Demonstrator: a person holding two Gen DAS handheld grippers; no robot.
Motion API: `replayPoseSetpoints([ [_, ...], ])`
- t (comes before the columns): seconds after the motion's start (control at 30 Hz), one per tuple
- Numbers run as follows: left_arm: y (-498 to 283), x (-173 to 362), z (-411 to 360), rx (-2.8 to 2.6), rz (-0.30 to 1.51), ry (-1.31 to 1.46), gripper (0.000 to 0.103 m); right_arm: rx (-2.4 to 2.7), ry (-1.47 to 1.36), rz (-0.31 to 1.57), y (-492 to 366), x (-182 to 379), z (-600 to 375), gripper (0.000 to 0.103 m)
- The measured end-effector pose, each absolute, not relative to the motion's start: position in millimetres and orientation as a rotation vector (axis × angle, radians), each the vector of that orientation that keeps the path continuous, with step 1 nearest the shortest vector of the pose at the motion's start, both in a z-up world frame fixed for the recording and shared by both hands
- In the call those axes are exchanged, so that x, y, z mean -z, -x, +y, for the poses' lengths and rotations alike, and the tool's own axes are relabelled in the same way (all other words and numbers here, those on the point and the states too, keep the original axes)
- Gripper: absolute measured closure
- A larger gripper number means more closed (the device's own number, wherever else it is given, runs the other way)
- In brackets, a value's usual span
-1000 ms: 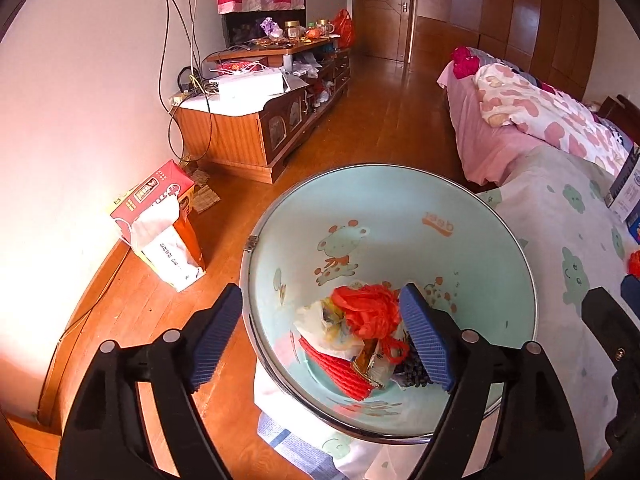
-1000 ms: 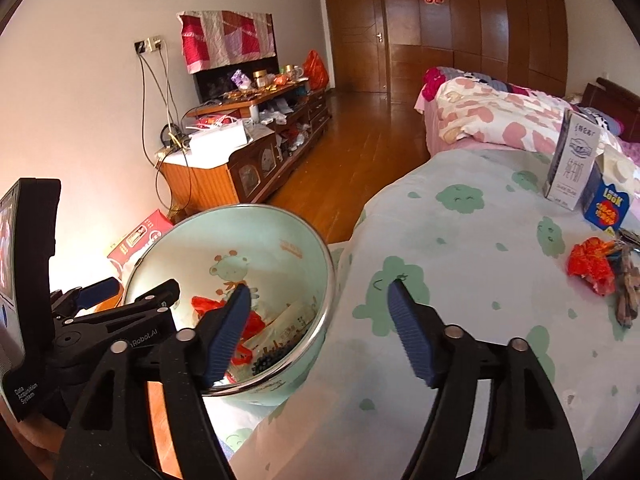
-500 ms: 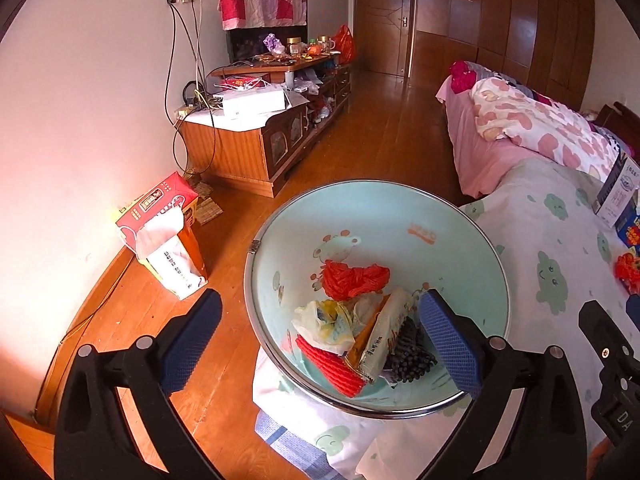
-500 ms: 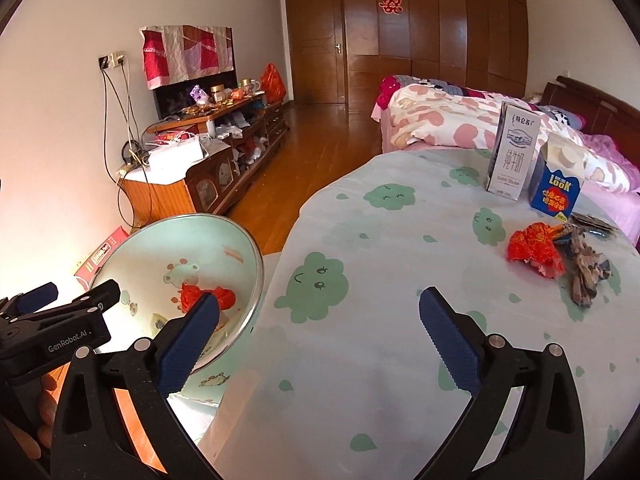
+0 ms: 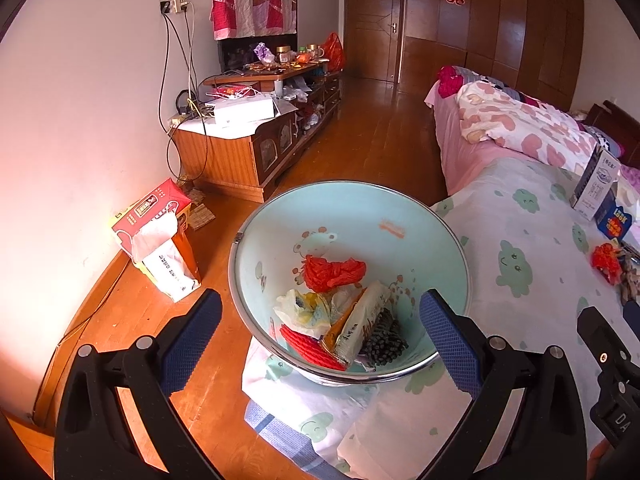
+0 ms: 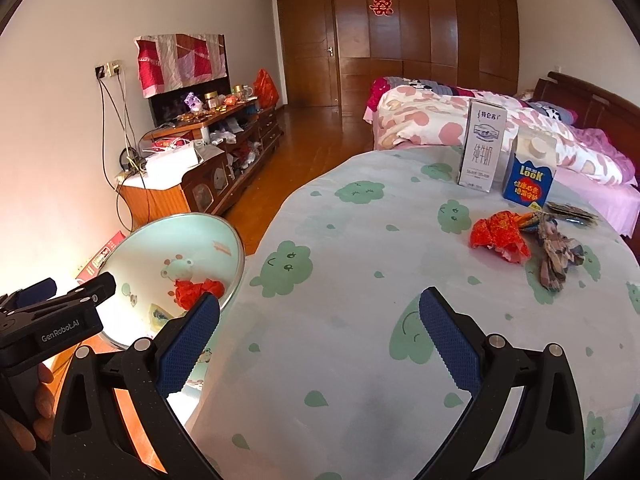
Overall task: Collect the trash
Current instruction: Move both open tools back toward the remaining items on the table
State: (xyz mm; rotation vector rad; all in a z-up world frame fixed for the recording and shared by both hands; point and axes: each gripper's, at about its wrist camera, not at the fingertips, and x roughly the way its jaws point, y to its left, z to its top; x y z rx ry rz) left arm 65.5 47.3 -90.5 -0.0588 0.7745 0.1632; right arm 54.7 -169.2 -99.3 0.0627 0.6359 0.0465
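Observation:
A pale green enamel basin [image 5: 400,212] stands at the table's left edge; it also shows in the right wrist view [image 6: 160,240]. In it lie a red crumpled bag [image 5: 332,272], a white plastic bag, a snack wrapper [image 5: 360,328], a red rope-like piece and a dark scrubber. My left gripper [image 5: 320,332] is open and empty just before the basin. My right gripper [image 6: 320,328] is open and empty over the tablecloth. A red crumpled wrapper [image 6: 498,236] and a brown crumpled wrapper [image 6: 556,256] lie on the table at the right.
A milk carton [image 6: 482,144] and a blue LOOK carton [image 6: 530,172] stand at the table's far side. A bed [image 6: 460,108] is behind. A wooden TV cabinet [image 5: 248,148] and a red box with a white bag [image 5: 160,232] are on the floor at left.
The red bag has dropped from my left gripper into the basin. My left gripper opened and drew back. My right gripper swung right over the table.

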Motion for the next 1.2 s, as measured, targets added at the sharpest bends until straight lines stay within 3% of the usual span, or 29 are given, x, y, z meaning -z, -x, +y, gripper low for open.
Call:
replayPoseSetpoints([
  [0.67, -45, 117, -15, -0.023, 0.829, 0.025, 0.006, 0.061, -0.052, 0.634, -15, 109, -218, 0.005],
  [1.2, -51, 132, -60, 0.112, 0.845, -0.057, 0.006, 0.263, -0.221, 0.698, -9, 116, -321, 0.005],
])
